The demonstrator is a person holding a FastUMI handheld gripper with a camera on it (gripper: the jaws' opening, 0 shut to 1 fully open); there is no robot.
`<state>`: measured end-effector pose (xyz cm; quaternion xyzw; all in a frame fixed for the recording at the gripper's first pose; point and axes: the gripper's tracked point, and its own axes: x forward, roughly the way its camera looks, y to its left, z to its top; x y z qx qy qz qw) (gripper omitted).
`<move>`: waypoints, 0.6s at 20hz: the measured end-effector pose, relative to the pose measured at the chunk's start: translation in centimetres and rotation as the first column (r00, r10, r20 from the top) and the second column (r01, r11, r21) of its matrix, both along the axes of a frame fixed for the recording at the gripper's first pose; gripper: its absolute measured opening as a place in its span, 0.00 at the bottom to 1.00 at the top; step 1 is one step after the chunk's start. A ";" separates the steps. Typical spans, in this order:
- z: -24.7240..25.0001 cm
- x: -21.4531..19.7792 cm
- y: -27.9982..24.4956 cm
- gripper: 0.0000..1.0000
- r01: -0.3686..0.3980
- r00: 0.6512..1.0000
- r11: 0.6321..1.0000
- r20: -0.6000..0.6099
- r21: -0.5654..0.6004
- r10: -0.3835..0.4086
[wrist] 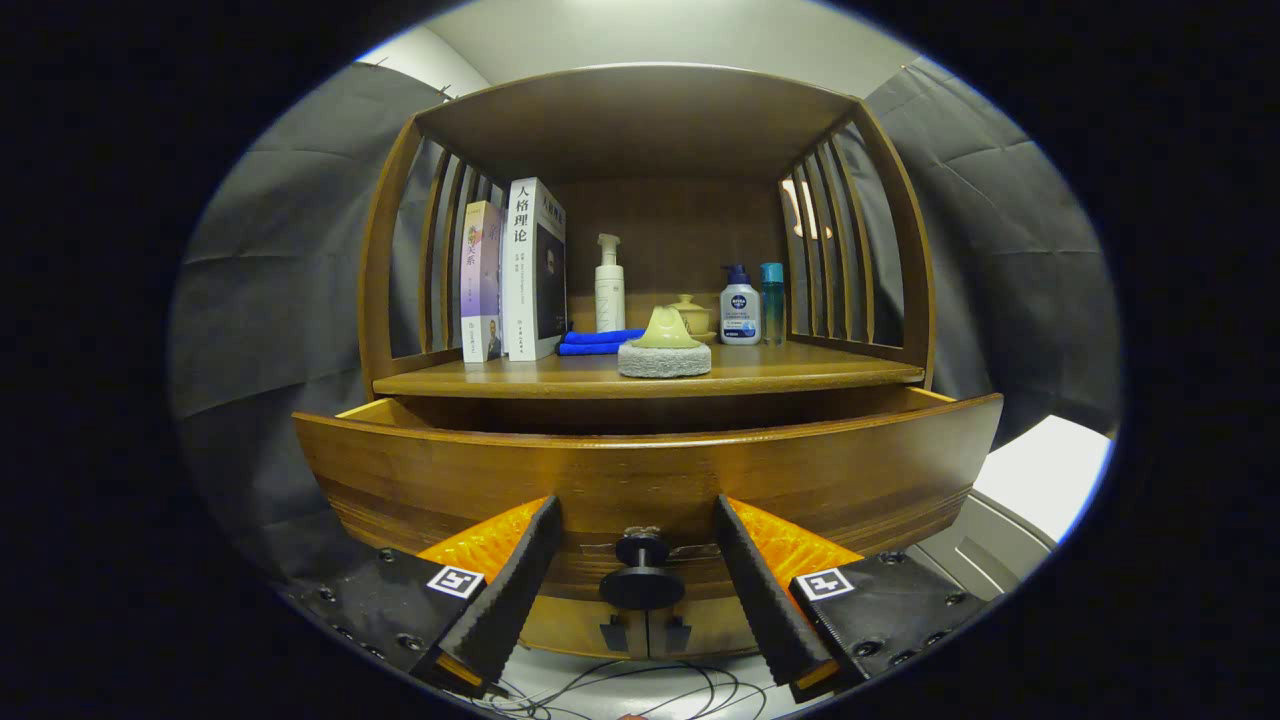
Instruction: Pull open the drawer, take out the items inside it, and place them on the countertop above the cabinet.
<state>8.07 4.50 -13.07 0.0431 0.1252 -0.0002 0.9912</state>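
A brown wooden drawer point(640, 480) stands pulled out from the cabinet, its front panel close in front of me. The front panel hides the drawer's inside. A black round knob point(641, 572) sticks out from the drawer front. My gripper point(636, 508) is open, one finger on each side of the knob, with clear gaps to it. The fingertips point(545, 515) reach up to the drawer front. Above the drawer lies the cabinet's countertop point(800, 368), a wooden shelf under a slatted hutch.
On the countertop stand two books point(520, 270), a folded blue cloth point(598, 342), a white pump bottle point(609, 285), a grey pad with a yellowish object on it point(664, 350), a small lidded pot point(690, 312), a white-and-blue bottle point(740, 305) and a teal bottle point(772, 300). Cables point(620, 695) lie below.
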 end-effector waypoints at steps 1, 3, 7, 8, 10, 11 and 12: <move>0.0 0.5 -0.2 0.98 0.002 1.000 1.000 0.001 0.008 -0.002; 0.0 1.4 -0.5 0.97 0.001 1.000 1.000 0.002 0.015 -0.001; -0.3 3.0 -0.8 0.97 -0.002 1.000 1.000 -0.010 0.005 0.002; -0.4 3.6 -0.8 0.97 -0.003 1.000 1.000 -0.013 0.002 0.003; -0.5 4.5 -0.8 0.97 -0.005 1.000 1.000 -0.012 0.005 0.005; -0.5 4.9 -0.8 0.97 -0.004 1.000 1.000 -0.011 0.015 0.004; -0.5 5.3 -0.8 0.97 -0.004 1.000 1.000 -0.009 0.025 0.004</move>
